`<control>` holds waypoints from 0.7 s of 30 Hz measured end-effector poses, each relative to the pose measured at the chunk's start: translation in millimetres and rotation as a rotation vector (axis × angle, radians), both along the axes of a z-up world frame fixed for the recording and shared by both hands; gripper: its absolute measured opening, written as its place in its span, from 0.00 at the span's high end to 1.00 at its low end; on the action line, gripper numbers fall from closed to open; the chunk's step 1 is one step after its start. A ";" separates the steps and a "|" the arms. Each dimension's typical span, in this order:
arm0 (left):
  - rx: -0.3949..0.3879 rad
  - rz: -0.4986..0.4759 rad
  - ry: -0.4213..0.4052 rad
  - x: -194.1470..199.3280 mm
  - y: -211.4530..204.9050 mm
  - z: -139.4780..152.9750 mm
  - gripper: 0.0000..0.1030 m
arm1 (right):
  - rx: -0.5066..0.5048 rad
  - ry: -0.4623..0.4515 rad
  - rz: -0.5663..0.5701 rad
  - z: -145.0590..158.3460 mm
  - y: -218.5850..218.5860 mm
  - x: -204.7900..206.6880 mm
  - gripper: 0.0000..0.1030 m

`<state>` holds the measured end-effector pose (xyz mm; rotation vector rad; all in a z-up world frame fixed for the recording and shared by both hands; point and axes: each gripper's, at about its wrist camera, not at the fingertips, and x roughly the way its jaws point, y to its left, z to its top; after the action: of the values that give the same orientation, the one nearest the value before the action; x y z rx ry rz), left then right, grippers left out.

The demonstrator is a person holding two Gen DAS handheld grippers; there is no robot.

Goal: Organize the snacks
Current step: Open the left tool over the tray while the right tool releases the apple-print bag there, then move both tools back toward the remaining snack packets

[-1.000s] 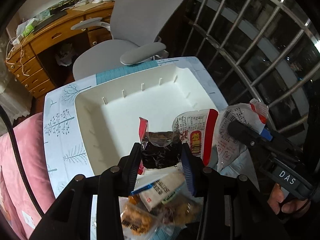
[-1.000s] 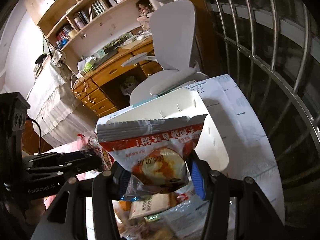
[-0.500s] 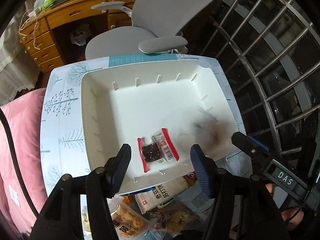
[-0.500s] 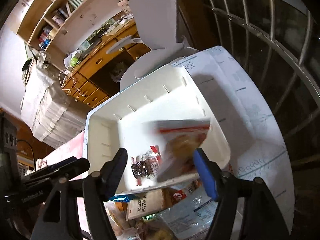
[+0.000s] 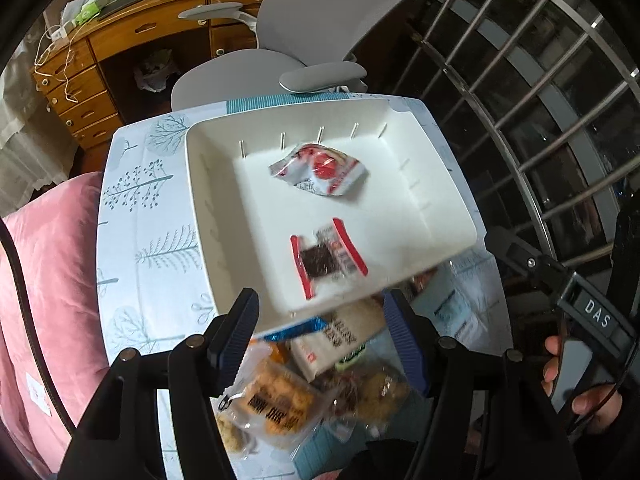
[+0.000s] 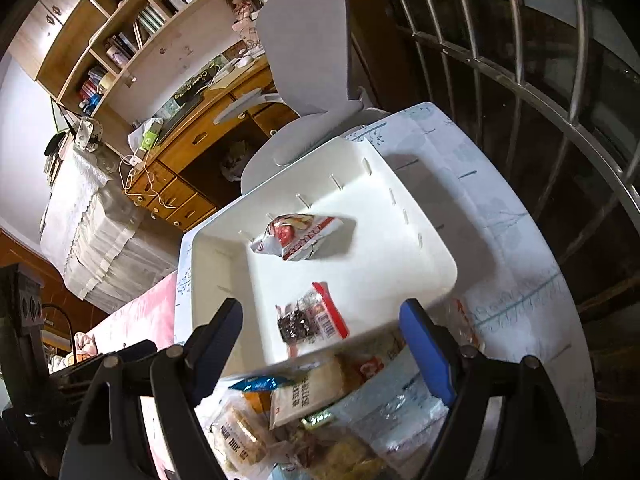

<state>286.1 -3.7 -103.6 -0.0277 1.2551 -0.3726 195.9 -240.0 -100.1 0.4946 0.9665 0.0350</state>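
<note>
On a tree-printed blue-white tablecloth [image 5: 140, 216] sits a white plastic bin [image 5: 208, 208] holding two red-white snack packets [image 5: 320, 174]; both grippers [image 5: 320, 340] [image 6: 320, 348] gape wide, empty, nearside, grey office chair [image 5: 320, 32] beyond.

One white rectangular plastic bin [image 5: 224, 216] stands on the bench [image 5: 152, 216], and two snack packets lie inside it: one crumpled red-and-white foil packet [image 5: 320, 174] toward the bin's far edge, and one clear red-edged packet of dark snack [image 5: 326, 262] toward its near edge. At the bench's near edge lies one heap of loose snack bags [image 5: 320, 372], too overlapped to count.
</note>
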 end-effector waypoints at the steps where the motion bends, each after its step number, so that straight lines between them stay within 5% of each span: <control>1: 0.001 -0.007 -0.004 -4.9 3.0 2.5 0.38 | -0.001 -0.003 -0.008 2.1 2.9 -6.2 0.21; 21: 0.034 -0.129 -0.049 -92.5 77.8 23.6 0.36 | 0.041 -0.001 -0.233 10.1 40.7 -121.9 0.21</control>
<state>193.7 74.2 -80.1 0.0914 1.2177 -0.4607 74.0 -199.3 -89.9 0.6420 0.9034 -0.1555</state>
